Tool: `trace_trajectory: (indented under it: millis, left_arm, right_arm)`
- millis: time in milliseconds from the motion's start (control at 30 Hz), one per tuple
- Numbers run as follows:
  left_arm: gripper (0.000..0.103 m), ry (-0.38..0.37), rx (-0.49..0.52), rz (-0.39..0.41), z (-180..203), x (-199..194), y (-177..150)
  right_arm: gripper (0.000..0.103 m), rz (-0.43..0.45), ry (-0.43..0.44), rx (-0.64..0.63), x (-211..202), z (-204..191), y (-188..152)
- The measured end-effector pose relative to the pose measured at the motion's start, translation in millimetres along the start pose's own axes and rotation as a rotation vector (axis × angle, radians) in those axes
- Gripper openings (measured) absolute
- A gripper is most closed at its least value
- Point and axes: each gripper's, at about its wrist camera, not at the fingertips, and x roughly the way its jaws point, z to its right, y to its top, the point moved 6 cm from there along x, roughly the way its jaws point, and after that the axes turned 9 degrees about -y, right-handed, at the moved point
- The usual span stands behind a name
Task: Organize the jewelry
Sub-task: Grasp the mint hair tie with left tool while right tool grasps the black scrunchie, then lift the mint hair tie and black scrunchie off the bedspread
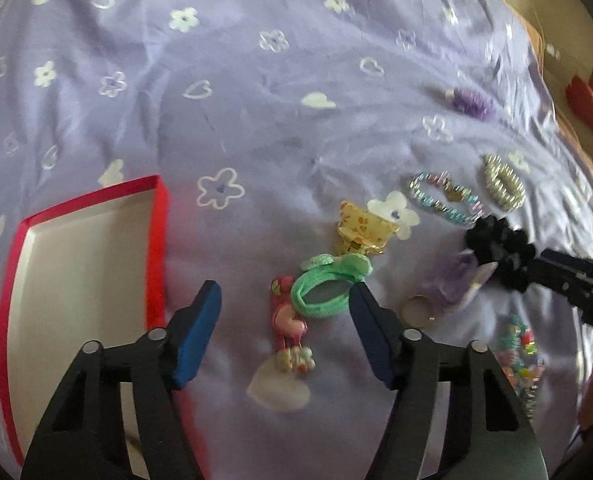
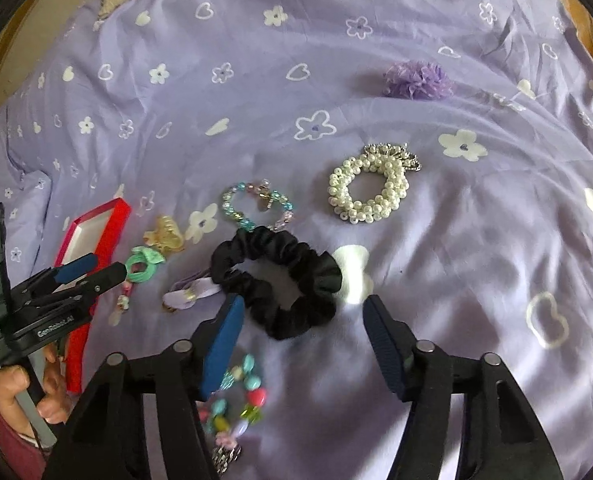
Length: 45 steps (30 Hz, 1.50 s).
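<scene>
Box [image 1: 84,264] lies left of hair tie [image 1: 328,292], scrunchie [image 1: 500,248] right

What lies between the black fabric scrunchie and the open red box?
In the right wrist view, between the black fabric scrunchie and the open red box: a lilac bow clip, green hair tie, yellow claw clip.

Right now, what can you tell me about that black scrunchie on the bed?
The scrunchie is a ruffled ring of dark, faintly glossy fabric lying flat on the sheet, its middle open. A beaded bracelet sits just beyond it and a lilac hair tie meets its left edge. The right tool stands open around its near side, pads not pressing it.
</scene>
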Motion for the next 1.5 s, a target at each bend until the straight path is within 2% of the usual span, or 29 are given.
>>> trace_trajectory:
  millis: [167, 233, 267, 300, 333, 433, 667, 967, 1167, 1300, 1500]
  left_arm:
    - [0.046, -0.004, 0.052, -0.057, 2.1, 23.3, 3.5]
    - [0.029, -0.026, 0.071, -0.078, 7.2, 30.0, 4.2]
    - [0.026, -0.031, 0.080, -0.082, 9.8, 31.4, 4.4]
    - [0.020, -0.030, 0.089, -0.082, 12.1, 31.7, 4.5]
    - [0.013, -0.036, 0.098, -0.078, 16.0, 31.3, 3.9]
    - [0.013, -0.053, 0.077, -0.062, 17.6, 25.0, 2.6]
    - [0.013, -0.169, -0.071, 0.013, 6.5, -13.6, -8.1]
    - [0.013, -0.224, -0.203, 0.122, -16.0, -70.6, -27.7]
    - [0.013, -0.280, -0.283, 0.139, -34.0, -88.8, -43.9]
    - [0.013, -0.266, -0.302, 0.149, -43.0, -98.2, -53.5]
    - [0.013, -0.293, -0.383, 0.165, -68.8, -110.8, -69.5]
  right_arm:
    - [0.051, -0.031, -0.006, -0.011, 16.9, -2.3, 4.0]
    - [0.045, -0.031, -0.016, -0.021, 20.5, -4.7, 6.9]
    - [0.038, -0.033, -0.018, -0.022, 22.2, -5.2, 8.0]
    - [0.023, -0.033, -0.023, -0.021, 22.9, -5.1, 9.0]
    - [0.015, -0.036, -0.027, -0.019, 24.0, -4.5, 9.7]
    - [0.011, -0.032, -0.005, 0.003, 21.9, -2.4, 9.5]
    - [0.009, 0.025, 0.076, 0.043, -6.6, -4.7, 9.7]
    - [0.009, 0.051, 0.177, 0.004, -38.0, -45.6, 1.6]
    - [0.009, 0.070, 0.224, -0.021, -55.2, -69.4, -0.9]
    - [0.009, 0.077, 0.256, -0.046, -65.2, -87.7, -5.2]
    - [0.009, 0.056, 0.306, -0.080, -65.6, -119.2, -12.0]
